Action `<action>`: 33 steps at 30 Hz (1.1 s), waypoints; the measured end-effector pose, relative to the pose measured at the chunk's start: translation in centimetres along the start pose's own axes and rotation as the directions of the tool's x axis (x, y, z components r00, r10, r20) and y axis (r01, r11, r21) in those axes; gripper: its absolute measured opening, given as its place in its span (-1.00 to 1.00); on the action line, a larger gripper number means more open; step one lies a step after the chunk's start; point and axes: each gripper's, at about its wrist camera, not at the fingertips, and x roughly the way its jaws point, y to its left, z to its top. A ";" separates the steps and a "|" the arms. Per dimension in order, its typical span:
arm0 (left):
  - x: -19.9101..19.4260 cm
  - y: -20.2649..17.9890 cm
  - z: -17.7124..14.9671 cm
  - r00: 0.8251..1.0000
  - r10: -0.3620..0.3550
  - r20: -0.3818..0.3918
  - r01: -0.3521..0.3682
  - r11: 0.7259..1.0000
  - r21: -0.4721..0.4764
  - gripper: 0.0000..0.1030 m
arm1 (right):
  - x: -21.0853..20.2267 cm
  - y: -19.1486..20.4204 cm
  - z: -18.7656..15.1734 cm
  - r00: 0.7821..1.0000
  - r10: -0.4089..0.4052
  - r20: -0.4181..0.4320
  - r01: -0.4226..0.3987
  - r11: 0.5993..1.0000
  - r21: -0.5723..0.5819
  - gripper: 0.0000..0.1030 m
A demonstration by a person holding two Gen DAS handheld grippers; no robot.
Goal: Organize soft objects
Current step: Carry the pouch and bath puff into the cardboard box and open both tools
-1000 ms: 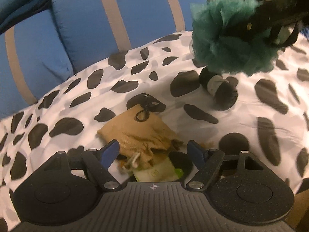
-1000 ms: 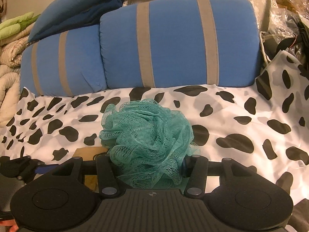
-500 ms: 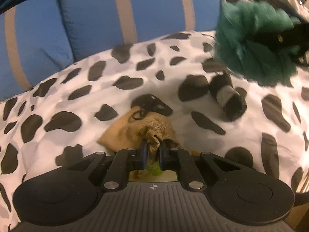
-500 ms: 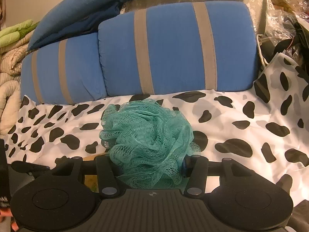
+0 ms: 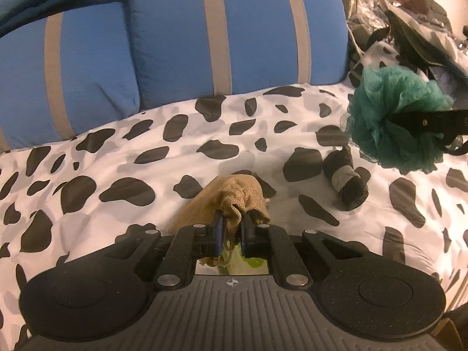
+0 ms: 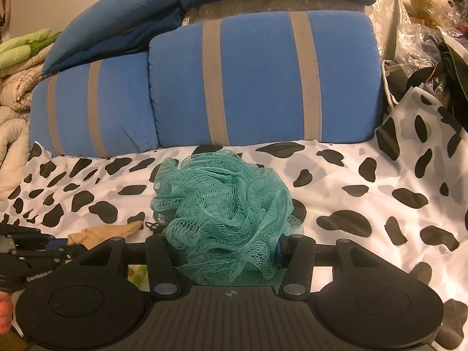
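Cow-print bedsheet [image 5: 122,152] filled the frame, blue striped cushions [image 6: 263,79] along the top; left gripper [image 5: 232,228] pinched the gathered neck of a tan burlap drawstring pouch [image 5: 231,196] at lower centre; right gripper [image 6: 231,251] clamped a teal mesh bath pouf [image 6: 222,204], centre frame.

left tool [image 5: 232,229]: black ribbed body | blue pads | right tool [image 6: 229,245]: same, silver screws

Warm, yellowish indoor light, fairly dim, tints the white of the cow-print bedspread [image 5: 122,158] cream. Shadows are soft: a faint one lies under the rolled black sock [image 5: 349,181]. Fisheye bending curves the blue striped cushions [image 6: 263,79] and darkens the corners. The far right clutter is murky, perhaps slightly blurred. The mesh of the teal bath pouf [image 6: 225,204] reads sharp.
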 end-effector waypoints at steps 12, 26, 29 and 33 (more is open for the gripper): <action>-3.9 0.3 -1.5 0.999 -0.018 0.037 0.020 0.997 -0.068 -0.78 | -2.2 1.7 -2.1 0.999 0.040 -0.024 -0.041 0.999 -0.024 0.03; -8.1 -1.1 -4.2 0.996 -0.043 0.077 0.051 0.993 -0.105 -0.78 | -5.6 4.5 -5.2 0.996 0.068 -0.061 -0.071 0.996 -0.047 0.04; -8.9 -1.4 -4.7 0.996 -0.049 0.078 0.058 0.992 -0.110 -0.78 | -6.4 5.1 -5.8 0.995 0.072 -0.067 -0.075 0.996 -0.055 0.04; -9.8 -1.7 -5.4 0.995 -0.057 0.076 0.066 0.991 -0.119 -0.78 | -7.3 5.6 -6.6 0.995 0.075 -0.072 -0.079 0.995 -0.054 0.03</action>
